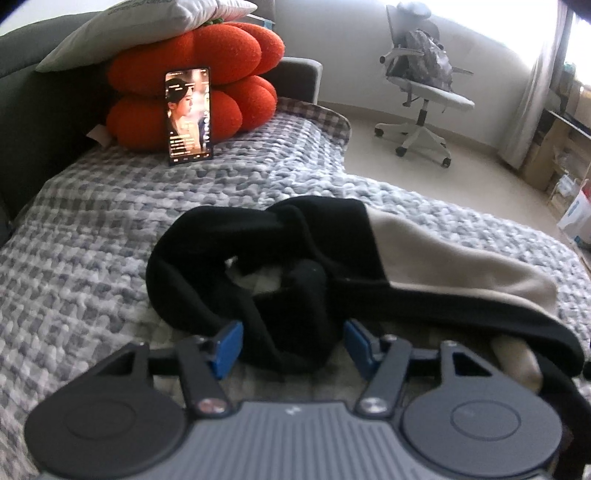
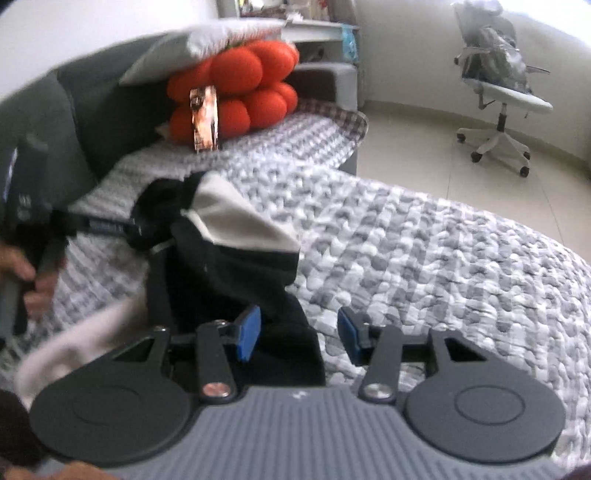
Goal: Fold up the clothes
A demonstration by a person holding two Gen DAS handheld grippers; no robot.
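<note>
Both the left gripper and right gripper gape wide, gripping nothing, straddling the rumpled black-and-cream garment, seemingly to pinch its edge.

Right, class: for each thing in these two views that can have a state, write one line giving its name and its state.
Left gripper: open, black fabric between its fingers, not clamped.
Right gripper: open, over the garment's edge.
Black and beige garment: crumpled on the bed, not folded.
Phone: screen lit, propped upright against the orange cushion.
White pillow: resting on top of the cushion.
Quilt: spread over the bed.
Office chair: a bag on its seat.
</note>
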